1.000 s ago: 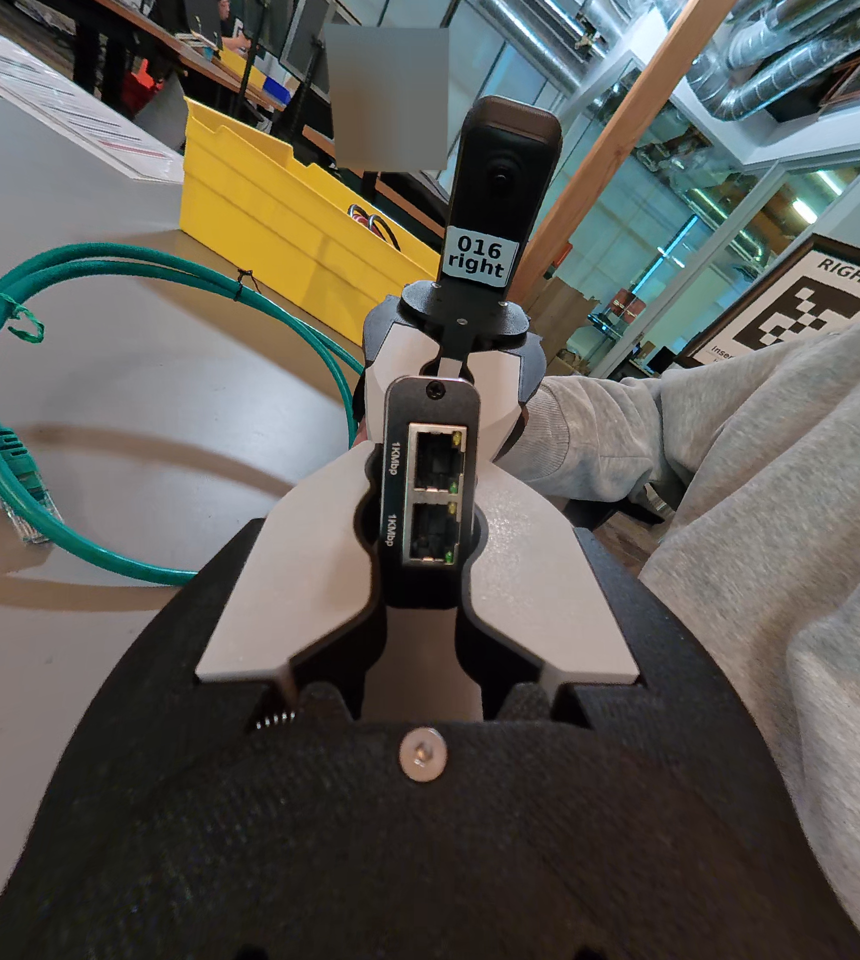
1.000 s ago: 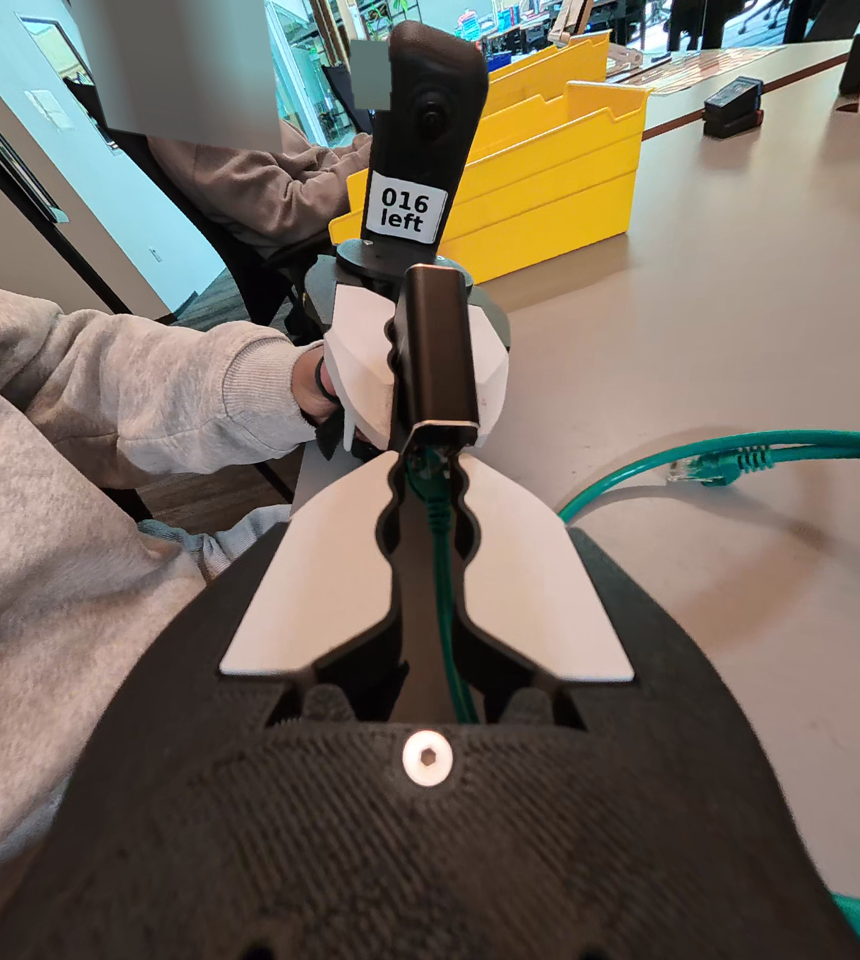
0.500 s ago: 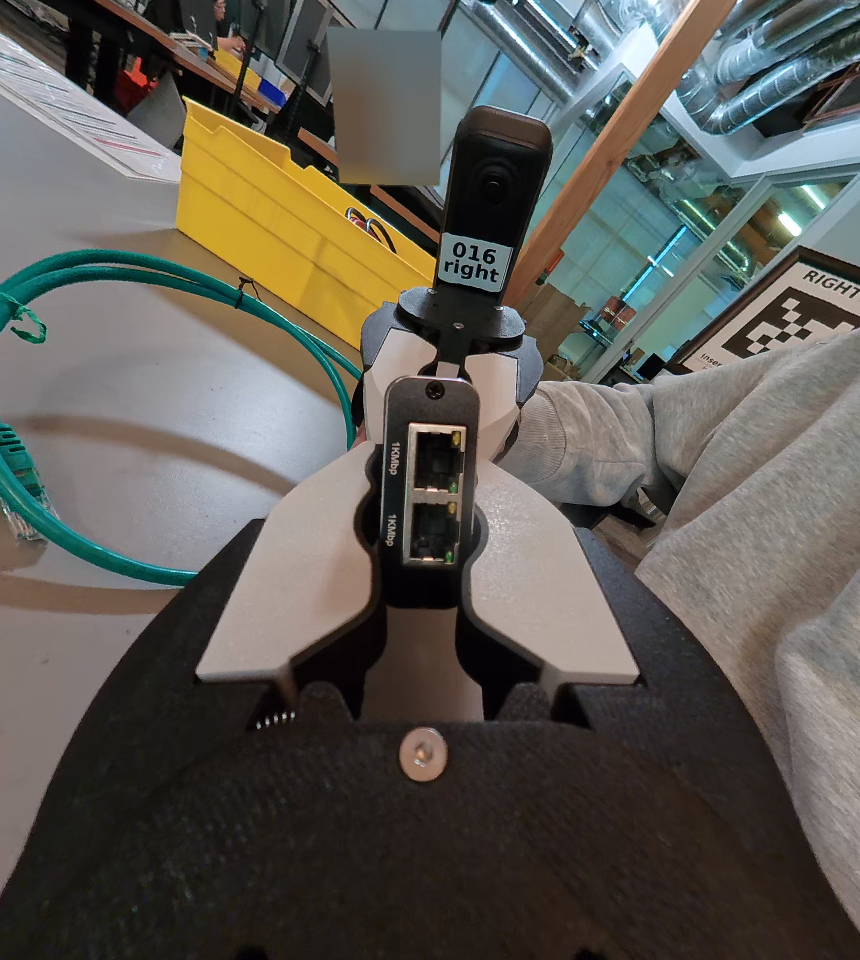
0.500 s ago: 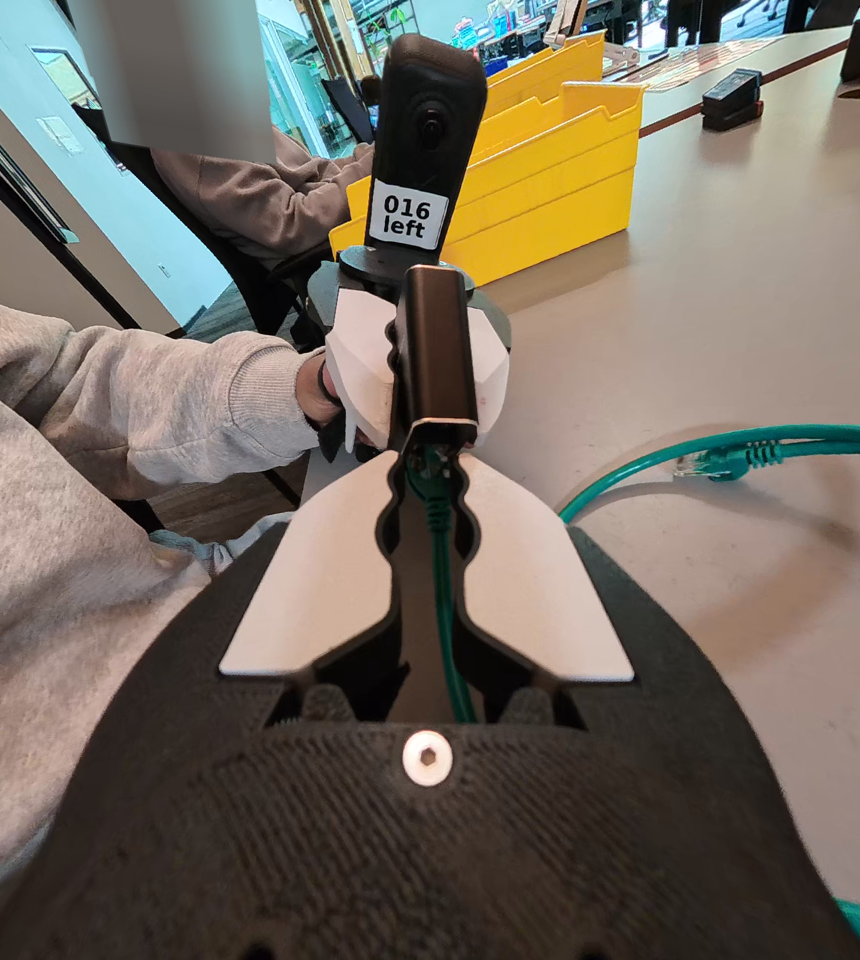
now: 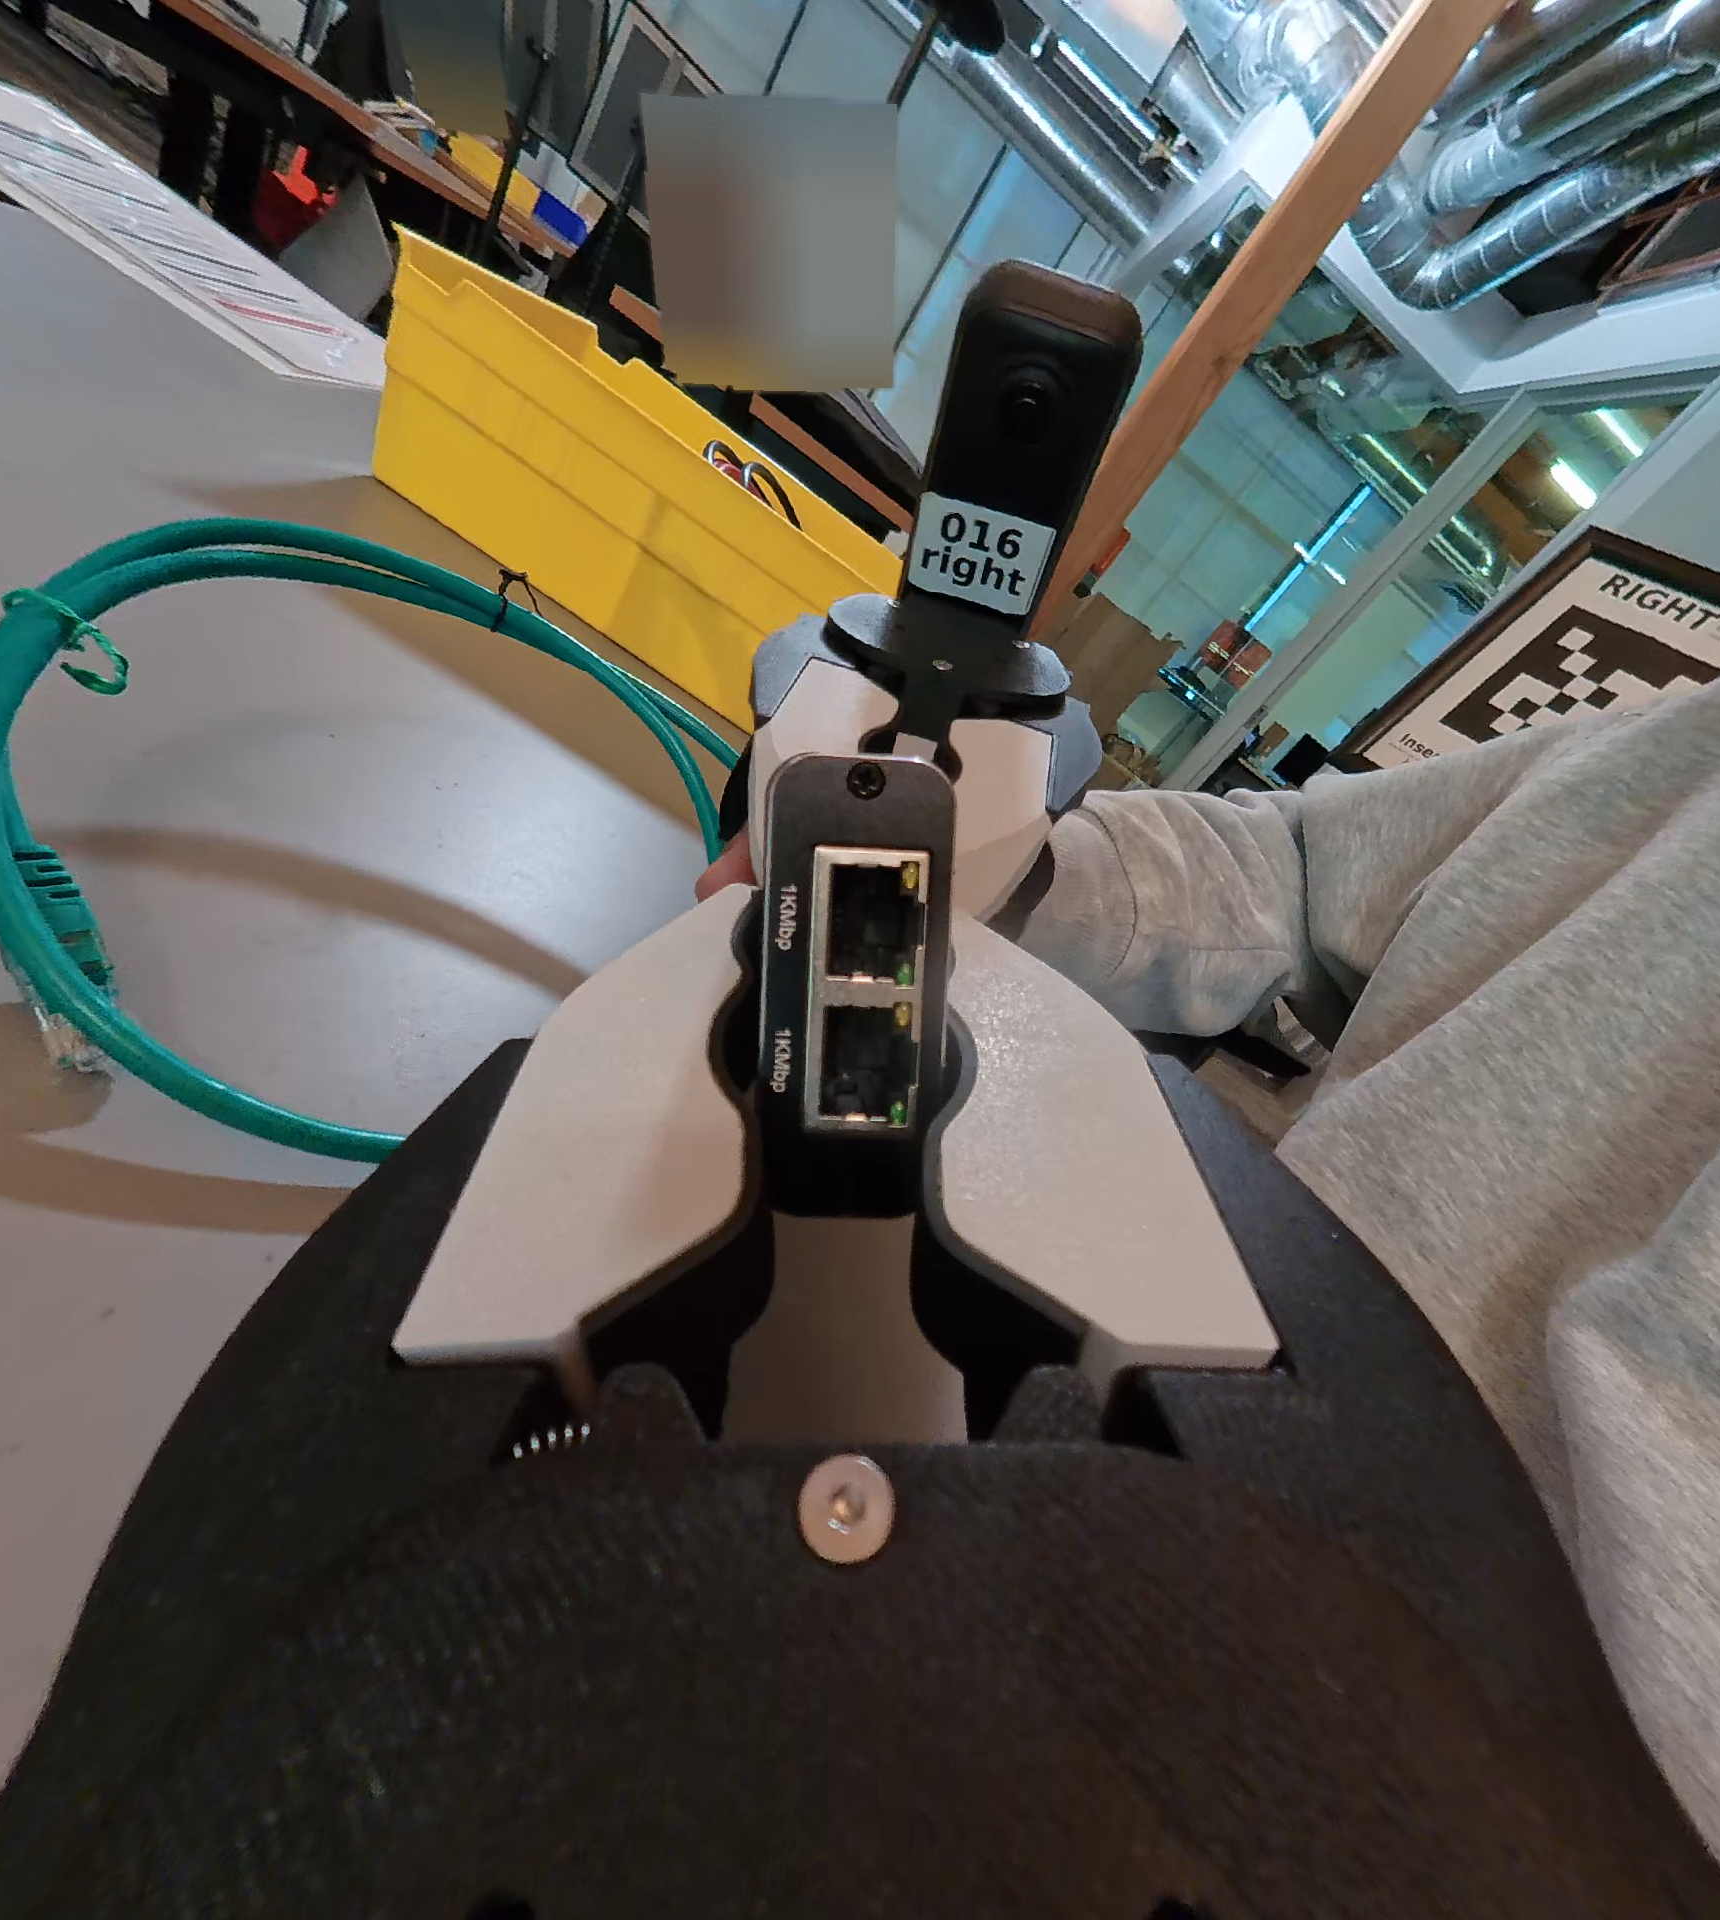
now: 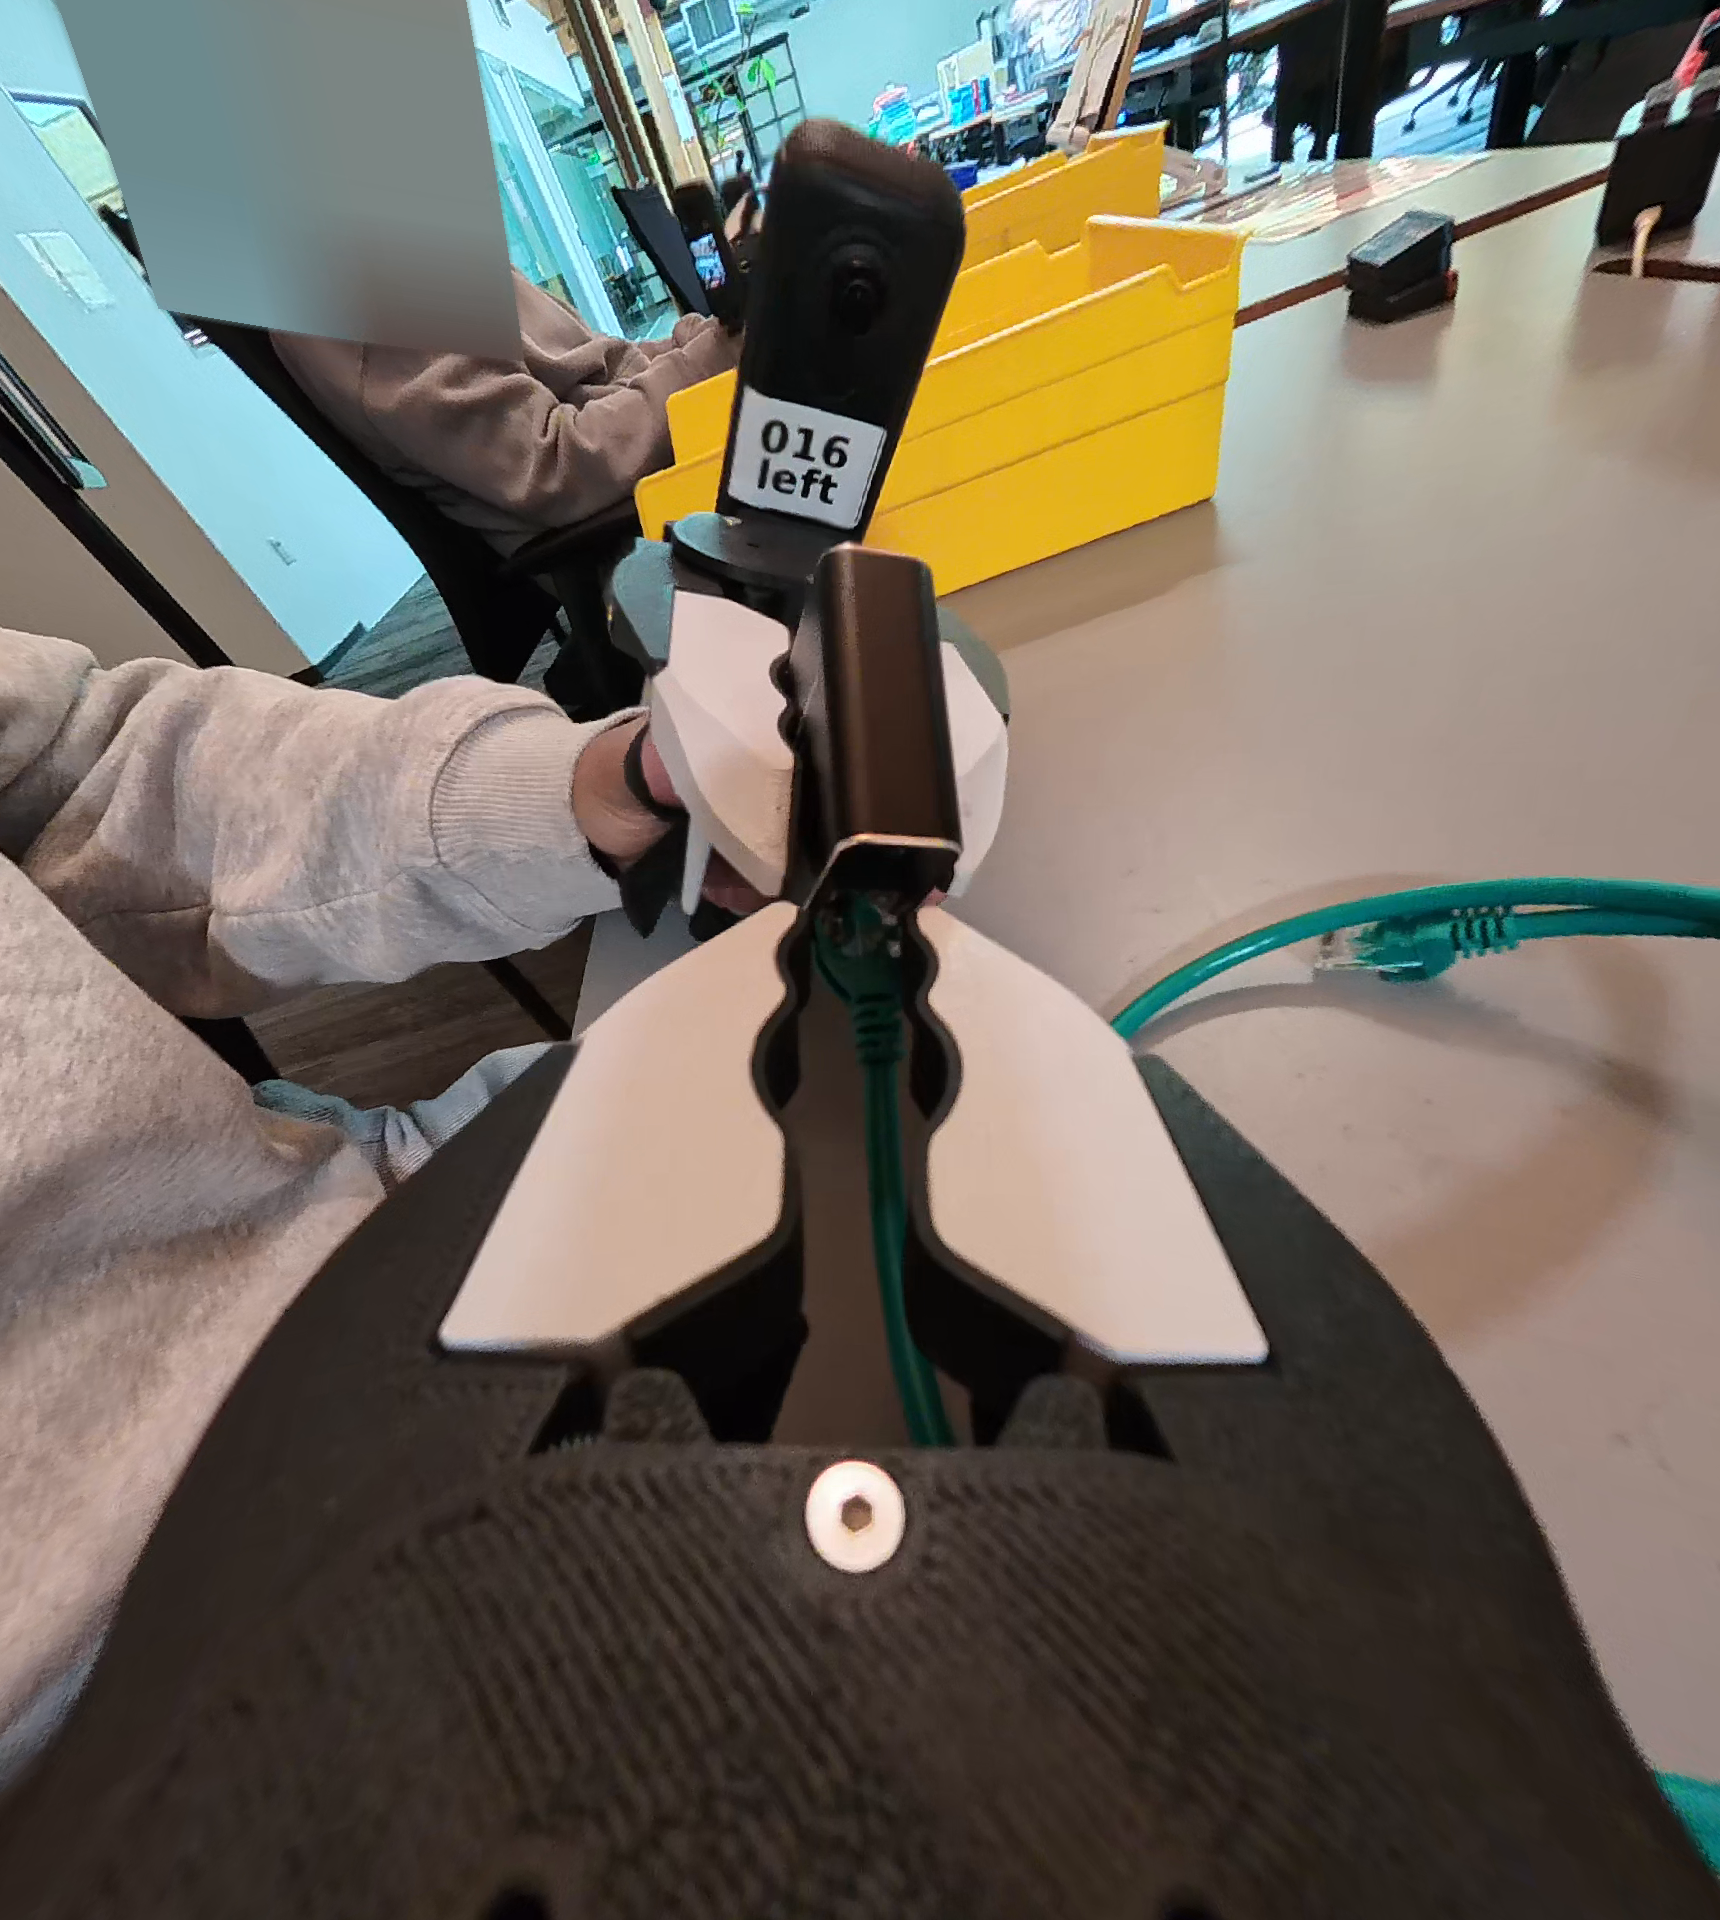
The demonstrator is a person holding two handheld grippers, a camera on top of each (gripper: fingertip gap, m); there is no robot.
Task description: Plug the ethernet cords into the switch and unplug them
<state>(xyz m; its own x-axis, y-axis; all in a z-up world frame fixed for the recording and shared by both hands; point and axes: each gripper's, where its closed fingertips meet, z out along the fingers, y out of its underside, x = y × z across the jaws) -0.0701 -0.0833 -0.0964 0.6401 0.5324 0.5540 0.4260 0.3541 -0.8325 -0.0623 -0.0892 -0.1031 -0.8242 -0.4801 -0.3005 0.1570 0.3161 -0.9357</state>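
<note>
Two grippers meet above the grey table [image 5: 212, 790]: the left gripper [image 5: 851, 1049] pinches a small black metal two-port switch [image 5: 856, 997], the right gripper [image 6: 861, 997] pinches a green ethernet cord [image 6: 877, 1049], its plug at the switch's far end.

A wide beige table [image 6: 1458, 623] carries yellow plastic bins [image 6: 1064, 416] at its far edge — beyond them, glass partitions [image 5: 1355, 499], a slanting wooden post [image 5: 1282, 260] and silver ceiling ducts [image 5: 1562, 156] under cool daylight.
</note>
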